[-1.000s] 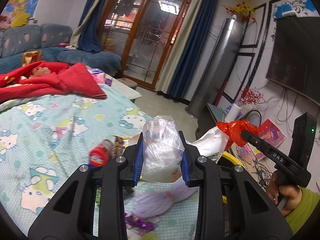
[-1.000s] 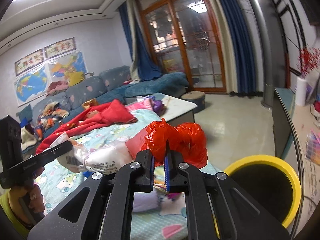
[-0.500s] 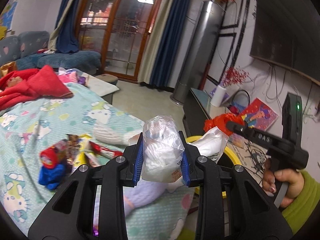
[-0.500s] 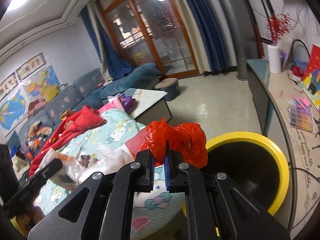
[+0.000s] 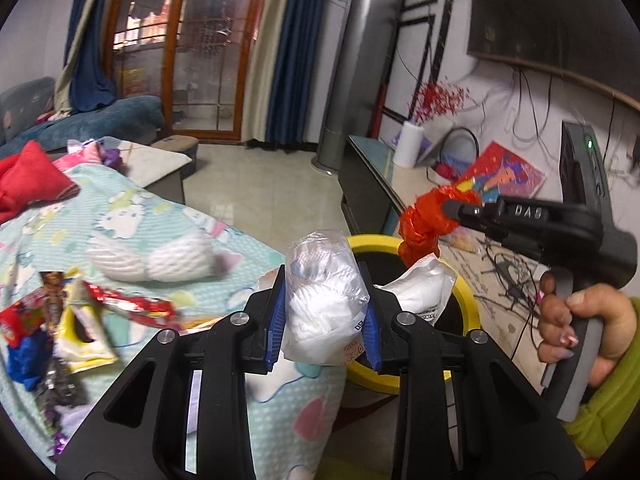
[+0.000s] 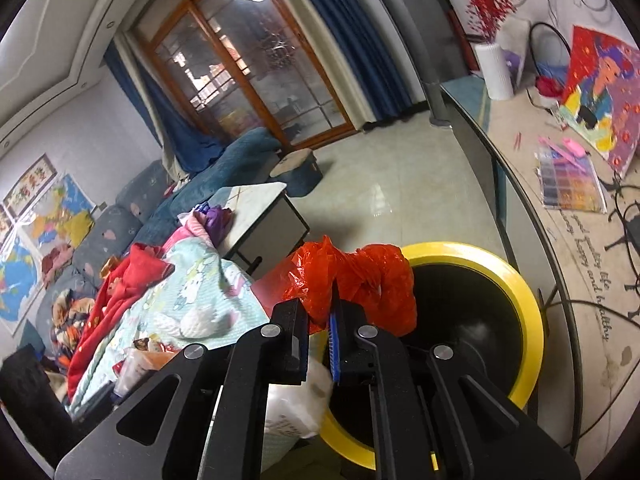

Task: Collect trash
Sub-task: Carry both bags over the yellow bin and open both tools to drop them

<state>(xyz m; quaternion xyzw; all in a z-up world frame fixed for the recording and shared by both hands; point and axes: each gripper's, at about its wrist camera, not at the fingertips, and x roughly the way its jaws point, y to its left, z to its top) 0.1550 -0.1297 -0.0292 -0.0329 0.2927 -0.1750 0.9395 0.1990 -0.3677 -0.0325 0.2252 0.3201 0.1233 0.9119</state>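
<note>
Trash rides in both tools: the left tool (image 5: 324,320) is clamped on a clear bag (image 5: 326,300) of white paper, the right tool (image 6: 318,326) pinched tight on a red bag (image 6: 356,280), both held near the yellow bin (image 6: 524,320), I'd guess to drop them in. More wrappers (image 5: 80,320) lie on the bed (image 5: 160,220) beside the bin. Nothing blocks its mouth.

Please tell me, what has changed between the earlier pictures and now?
Both grippers swung away from the bed toward the yellow bin, which now sits just beyond them. Nothing was released: the left gripper still clamps the clear plastic bag, and the right gripper still pinches the red bag.
</note>
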